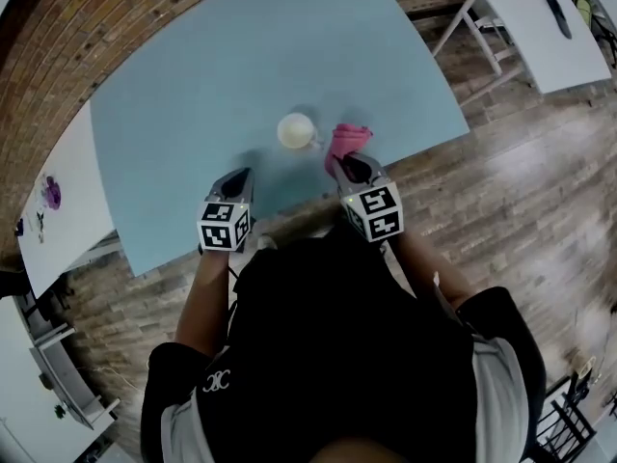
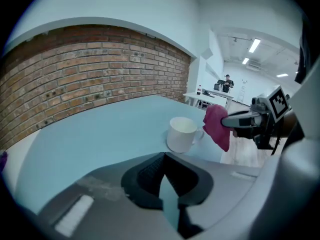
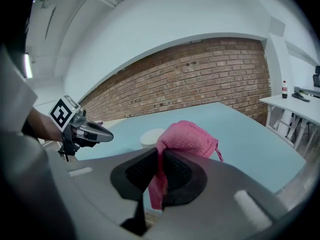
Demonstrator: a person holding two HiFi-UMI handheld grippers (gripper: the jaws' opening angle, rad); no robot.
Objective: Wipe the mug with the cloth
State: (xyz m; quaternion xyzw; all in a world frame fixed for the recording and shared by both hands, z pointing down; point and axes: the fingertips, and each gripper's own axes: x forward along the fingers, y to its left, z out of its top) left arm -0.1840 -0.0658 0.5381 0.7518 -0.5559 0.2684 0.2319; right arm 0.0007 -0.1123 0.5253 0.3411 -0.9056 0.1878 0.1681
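Note:
A white mug (image 1: 296, 130) stands upright on the light blue table (image 1: 212, 75), its handle toward the right. My right gripper (image 1: 352, 165) is shut on a pink cloth (image 1: 344, 144), held just right of the mug and above the table's near edge. In the right gripper view the cloth (image 3: 186, 140) bunches out past the jaws and hangs below them, with the mug (image 3: 151, 136) behind it. My left gripper (image 1: 238, 177) is shut with nothing in it, left of and nearer than the mug. The left gripper view shows the mug (image 2: 182, 134) ahead and the cloth (image 2: 217, 125) beside it.
A brick wall (image 2: 85, 79) runs behind the table. White tables stand at the far right (image 1: 540, 17) and at the left (image 1: 58, 210). Wooden floor (image 1: 521, 191) lies to the right of the blue table. A person stands far off in the room (image 2: 226, 82).

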